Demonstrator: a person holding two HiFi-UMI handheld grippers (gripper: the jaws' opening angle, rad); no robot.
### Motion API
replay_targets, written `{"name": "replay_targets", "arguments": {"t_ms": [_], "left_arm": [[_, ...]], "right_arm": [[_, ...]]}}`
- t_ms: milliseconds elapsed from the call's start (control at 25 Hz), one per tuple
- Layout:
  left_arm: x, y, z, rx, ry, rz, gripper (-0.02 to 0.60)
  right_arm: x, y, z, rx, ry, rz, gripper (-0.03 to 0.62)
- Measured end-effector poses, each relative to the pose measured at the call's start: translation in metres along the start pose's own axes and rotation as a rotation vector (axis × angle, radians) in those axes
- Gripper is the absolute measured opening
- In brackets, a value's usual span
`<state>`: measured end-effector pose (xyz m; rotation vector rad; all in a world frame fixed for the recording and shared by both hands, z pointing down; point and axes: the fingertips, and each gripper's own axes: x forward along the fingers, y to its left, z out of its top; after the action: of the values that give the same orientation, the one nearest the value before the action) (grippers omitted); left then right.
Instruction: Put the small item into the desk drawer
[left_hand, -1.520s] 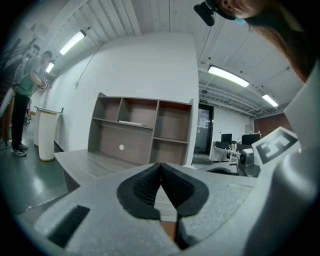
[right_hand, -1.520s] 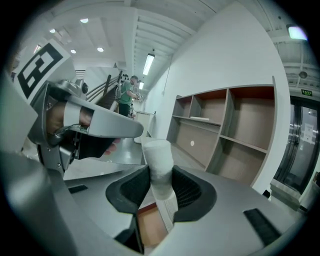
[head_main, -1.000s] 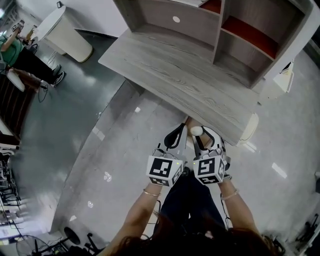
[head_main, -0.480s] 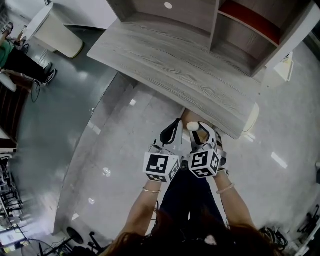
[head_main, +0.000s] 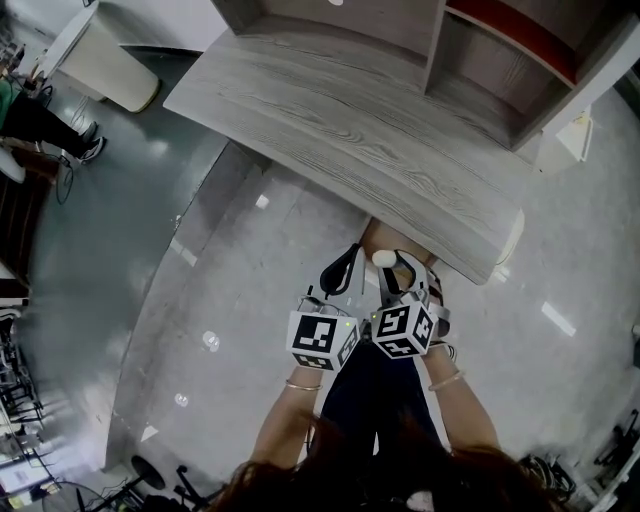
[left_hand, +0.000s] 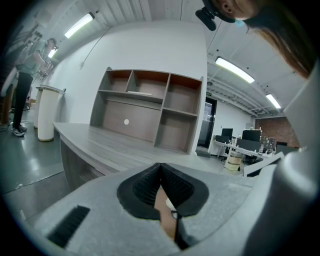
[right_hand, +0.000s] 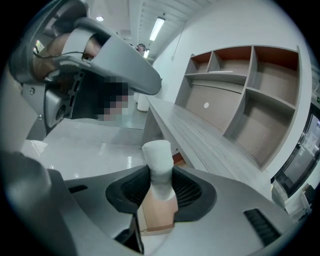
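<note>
Right gripper (right_hand: 160, 189) pinches white cylinder (right_hand: 158, 159); left gripper (left_hand: 161, 189) jaws together, nothing held. I should center cylinder over open drawer (right_hand: 159, 210) below desk (right_hand: 200, 137) edge, release only inside walls.

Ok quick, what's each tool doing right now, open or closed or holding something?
Left tool: closed, empty.
Right tool: closed on the white item.
</note>
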<state>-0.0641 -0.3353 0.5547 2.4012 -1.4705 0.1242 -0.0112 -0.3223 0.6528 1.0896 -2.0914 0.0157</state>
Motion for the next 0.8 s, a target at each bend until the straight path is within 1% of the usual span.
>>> {"name": "replay_targets", "arguments": {"t_ms": [400,800], "left_arm": [[0.011,0.018,-0.035,-0.028,0.033,0.001,0.015],[0.026,0.032,-0.065,-0.036,0.058,-0.011,0.015]], "right_arm": [[0.035,0.015,-0.034,0.001,0.088,0.007,0.132],[0.065,0.029,-0.069,-0.01,0.168,0.025,0.133]]}}
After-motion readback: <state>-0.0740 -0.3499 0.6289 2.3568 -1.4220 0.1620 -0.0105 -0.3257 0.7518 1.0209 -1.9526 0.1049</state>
